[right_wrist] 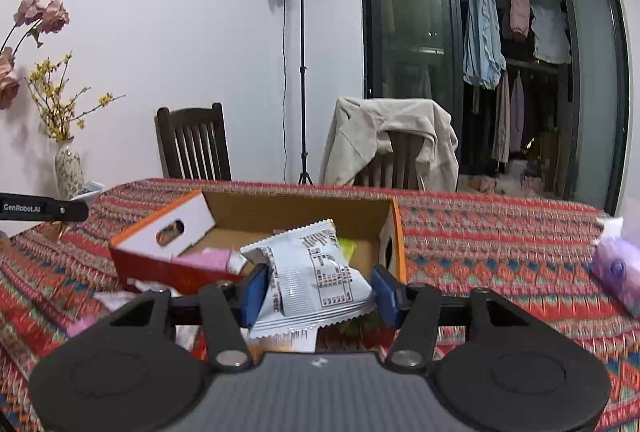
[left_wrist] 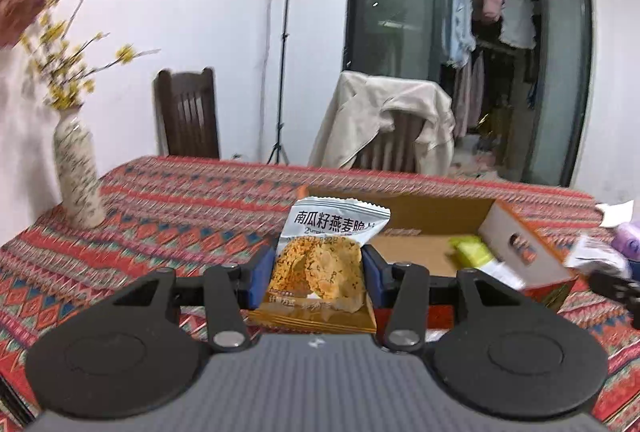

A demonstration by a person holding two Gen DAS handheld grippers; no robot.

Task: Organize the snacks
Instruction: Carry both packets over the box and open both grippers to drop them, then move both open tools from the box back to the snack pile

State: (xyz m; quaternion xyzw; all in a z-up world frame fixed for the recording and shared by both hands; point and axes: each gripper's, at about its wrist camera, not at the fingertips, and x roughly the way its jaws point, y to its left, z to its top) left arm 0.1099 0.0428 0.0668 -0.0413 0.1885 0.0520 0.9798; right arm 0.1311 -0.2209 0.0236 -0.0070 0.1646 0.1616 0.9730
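Red-patterned cloth covers the table (left_wrist: 168, 207), and on it sits the open cardboard box (right_wrist: 280, 220), an end flap splayed outward, with a yellow-green packet (left_wrist: 470, 250) and a pink packet (right_wrist: 212, 258) already lying inside. Both hands carry a snack just short of the box's near wall. The left gripper (left_wrist: 318, 278) clamps an oat crisp packet (left_wrist: 320, 268) upright between its blue pads, squeezed at both side edges. The right gripper (right_wrist: 320, 290) pinches a white packet (right_wrist: 316, 272), printed back showing, which leans leftward and looks creased where the left pad bites. To finish this step well, I judge each packet should be carried over the near wall with enough height that the dangling bottom seam clears the rim, then lowered toward bare cardboard rather than onto the packets already there. Going one hand at a time would keep the grippers from crowding the narrow opening. The crisps are likely brittle, so the squeeze should not tighten; release only once the packet is low inside.
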